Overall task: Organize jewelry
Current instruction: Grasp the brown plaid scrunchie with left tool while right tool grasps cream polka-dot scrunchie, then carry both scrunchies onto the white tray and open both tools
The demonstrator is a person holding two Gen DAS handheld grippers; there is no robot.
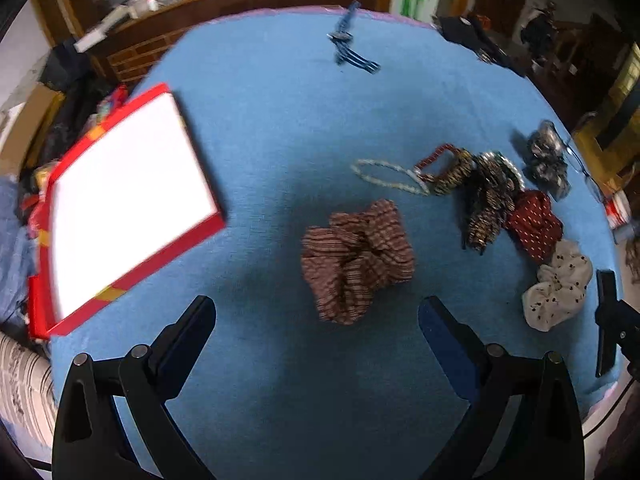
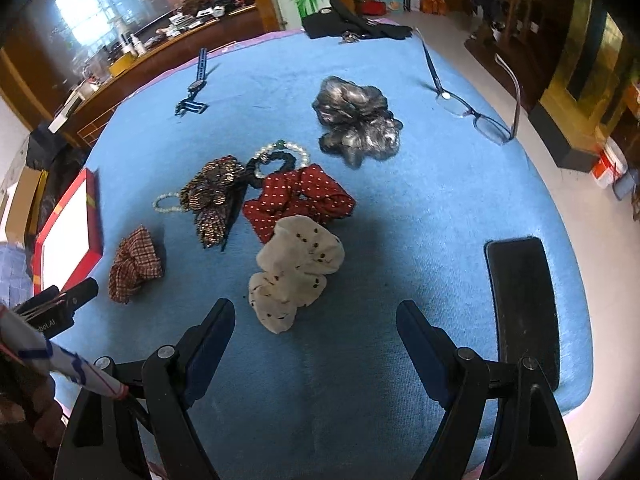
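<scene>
Nothing is sorted yet: your red box (image 1: 132, 200) at left sits empty, scrunchies (image 2: 298, 268) lie mid-frame, both tongs gape, holding nothing.

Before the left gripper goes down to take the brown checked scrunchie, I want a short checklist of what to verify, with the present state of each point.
1. Left gripper open: ok, jaws wide apart and empty.
2. Brown checked scrunchie lined up between the fingers: ok, it lies just ahead of the gap.
3. Scrunchie apart from other pieces: ok, the pearl bracelet lies beyond it, not touching.
4. Red box ready to receive: ok, open, white inside bare.
5. Right gripper out of the way: ok, open, over the white dotted scrunchie.
6. Height above the blue cloth: cannot tell.
</scene>
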